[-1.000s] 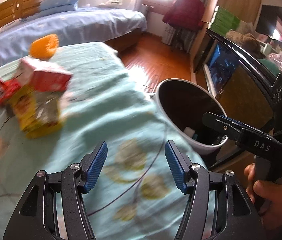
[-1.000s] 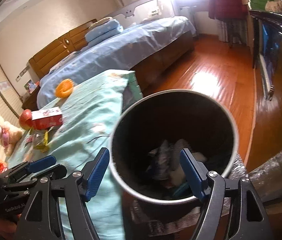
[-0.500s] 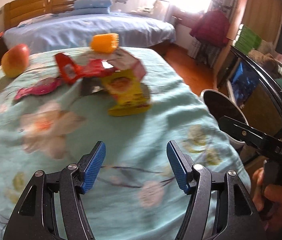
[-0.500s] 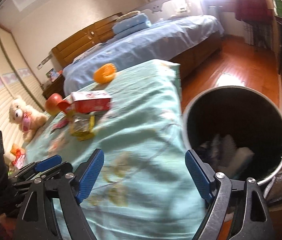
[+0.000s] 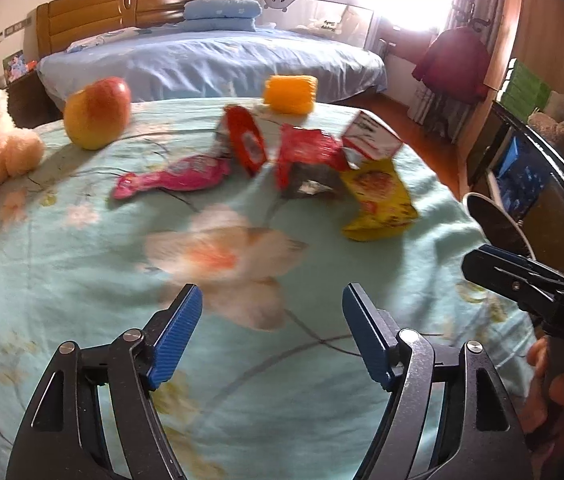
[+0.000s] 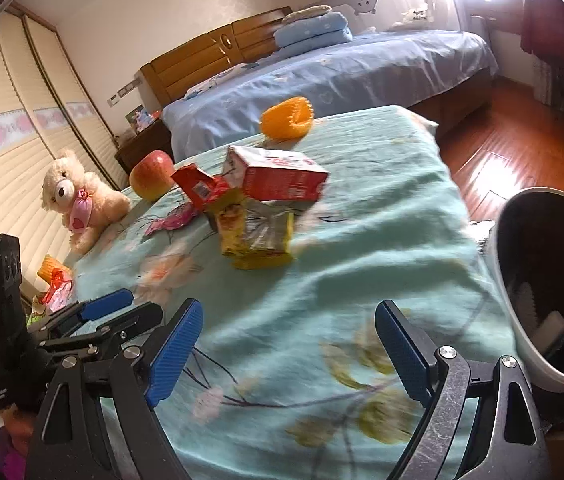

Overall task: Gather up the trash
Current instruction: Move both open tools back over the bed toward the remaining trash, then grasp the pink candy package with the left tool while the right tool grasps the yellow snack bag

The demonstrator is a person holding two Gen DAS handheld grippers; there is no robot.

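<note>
On a teal bedspread, both claws hung empty, left gripper opening, right gripper wide; wrappers at twelve o'clock touched, risking a double grab.

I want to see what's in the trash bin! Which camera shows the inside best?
The right wrist view. The trash bin fills its right side, mouth tipped toward the camera, with pale scraps visible inside. In the left wrist view only a sliver of the trash bin's rim peeks out at the right edge, behind the other claw.
</note>
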